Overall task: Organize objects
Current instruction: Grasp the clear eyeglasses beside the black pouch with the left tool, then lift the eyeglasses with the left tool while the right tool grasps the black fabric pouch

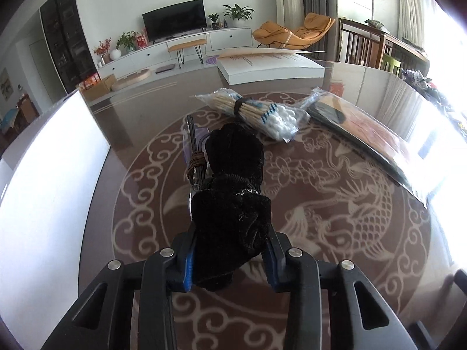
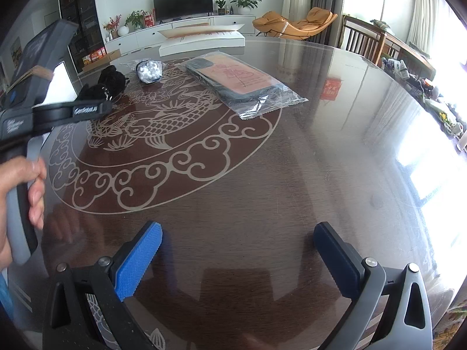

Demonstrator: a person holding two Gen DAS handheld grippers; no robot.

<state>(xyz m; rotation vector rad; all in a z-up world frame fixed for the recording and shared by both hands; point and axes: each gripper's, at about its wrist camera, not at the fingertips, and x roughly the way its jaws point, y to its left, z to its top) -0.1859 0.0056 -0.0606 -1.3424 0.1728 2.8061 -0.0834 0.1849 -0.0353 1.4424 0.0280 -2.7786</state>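
My left gripper [image 1: 230, 258] is shut on a black velvet pouch [image 1: 233, 204] and holds it over the round glass table [image 1: 335, 204]. The pouch [image 2: 109, 83] also shows in the right wrist view, at the tip of the left gripper [image 2: 96, 108]. Thin dark sticks bound with a brown cord [image 1: 196, 160] lie just behind the pouch. A plastic bag of cotton swabs [image 1: 256, 113] lies beyond it; it also shows in the right wrist view [image 2: 149, 70]. A flat packet in clear plastic [image 2: 239, 84] lies right of the swabs. My right gripper [image 2: 238, 255] is open and empty above the table.
A white open box [image 1: 271, 65] stands at the table's far edge. A white panel [image 1: 43, 175] lies at the left. Wooden chairs [image 2: 362, 38] stand at the far right. A cluttered sideboard [image 2: 423, 84] runs along the right side.
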